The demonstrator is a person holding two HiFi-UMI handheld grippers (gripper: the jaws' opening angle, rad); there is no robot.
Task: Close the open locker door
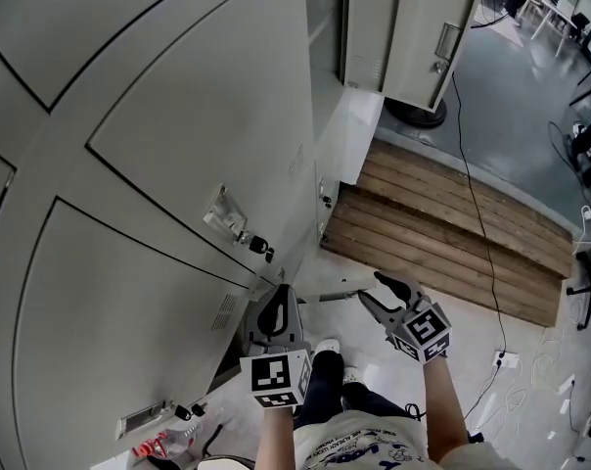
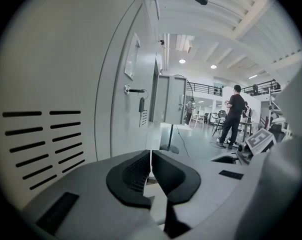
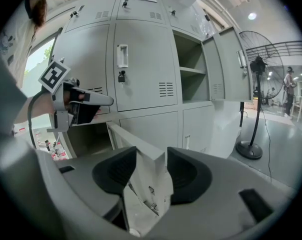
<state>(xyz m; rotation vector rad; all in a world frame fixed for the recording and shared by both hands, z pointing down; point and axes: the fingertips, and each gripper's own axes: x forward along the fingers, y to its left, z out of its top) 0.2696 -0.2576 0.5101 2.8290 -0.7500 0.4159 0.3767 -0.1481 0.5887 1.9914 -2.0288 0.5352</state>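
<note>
The grey locker bank (image 1: 129, 164) fills the left of the head view. A low locker door (image 1: 330, 292) stands swung out from it. In the right gripper view this door's free edge (image 3: 148, 179) lies between the jaws of my right gripper (image 3: 151, 159), which stand wide, and I see no clear press on it. The open compartment (image 3: 88, 136) is dark behind it. My left gripper (image 1: 279, 299) hangs close to the locker front beside vent slots (image 2: 41, 144). Its pads (image 2: 136, 171) are nearly together with nothing held.
Farther along the row a tall locker door (image 1: 428, 37) also stands open. A wooden platform (image 1: 442, 233) and a floor cable (image 1: 481, 223) lie to the right. A fan stand (image 3: 251, 146) is behind. A person (image 2: 233, 116) stands far off. Keys (image 1: 259, 246) hang in a lock.
</note>
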